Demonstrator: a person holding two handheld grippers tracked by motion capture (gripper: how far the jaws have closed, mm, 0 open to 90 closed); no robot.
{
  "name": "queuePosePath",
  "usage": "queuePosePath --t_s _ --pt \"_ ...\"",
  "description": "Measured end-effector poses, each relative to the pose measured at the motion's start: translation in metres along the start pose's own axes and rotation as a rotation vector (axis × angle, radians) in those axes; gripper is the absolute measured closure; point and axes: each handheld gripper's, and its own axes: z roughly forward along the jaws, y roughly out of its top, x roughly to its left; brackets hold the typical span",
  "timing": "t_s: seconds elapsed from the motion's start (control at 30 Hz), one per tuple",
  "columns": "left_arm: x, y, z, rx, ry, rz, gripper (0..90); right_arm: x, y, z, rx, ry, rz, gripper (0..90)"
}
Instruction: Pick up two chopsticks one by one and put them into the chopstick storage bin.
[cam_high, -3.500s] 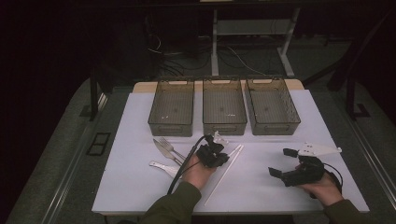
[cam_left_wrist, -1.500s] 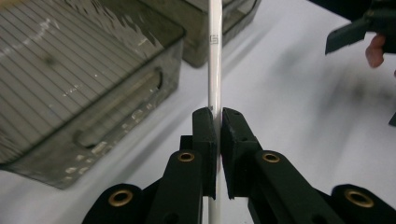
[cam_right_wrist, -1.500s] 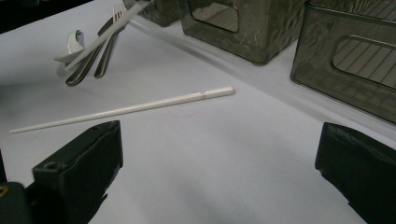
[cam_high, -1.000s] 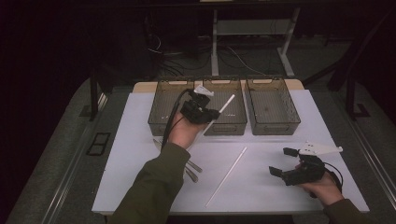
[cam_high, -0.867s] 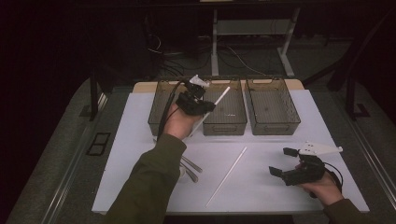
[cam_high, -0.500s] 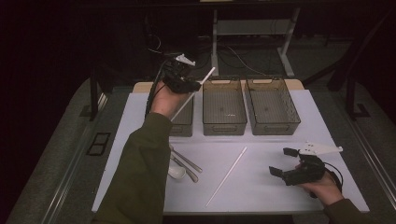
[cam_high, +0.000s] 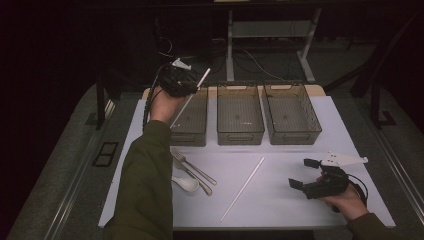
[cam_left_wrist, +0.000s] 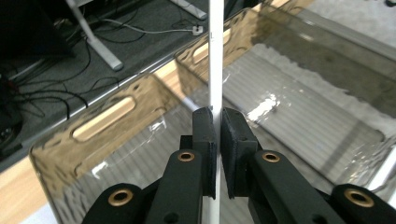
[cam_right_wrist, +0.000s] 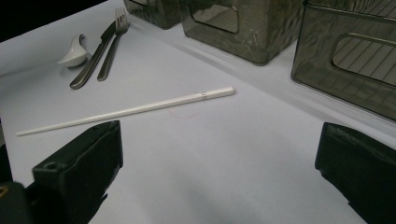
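Chopstick (cam_high: 190, 98) now farther left, over left bin (cam_high: 192, 131).

High view: above the person's side, looking forward and down on the whole table (cam_high: 300, 130).
Left gripper view: close above the left bin (cam_left_wrist: 289, 107).
Right gripper view: low, near the tabletop.
Shared: loose chopstick (cam_high: 243, 188) (cam_right_wrist: 126, 111).

You work at a white table (cam_high: 300, 200) lit from above; the room around it lies dark. At 12 o'clock a white desk frame (cam_high: 235, 40) stands over tangled cables (cam_high: 255, 60) on grey carpet (cam_high: 55, 190), which flanks the table at 3 and 9 o'clock.
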Motion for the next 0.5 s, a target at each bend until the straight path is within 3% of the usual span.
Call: queuePosePath --t_s 0.33,0.5 --pt "0.013 -0.038 0.019 0.075 -0.001 -0.056 84.0 0.0 0.0 0.0 0.002 -0.003 -0.001 0.8" --pt "0.016 -0.047 0.022 0.047 -0.002 -0.094 83.8 0.0 0.0 0.001 0.002 -0.004 0.001 0.8"
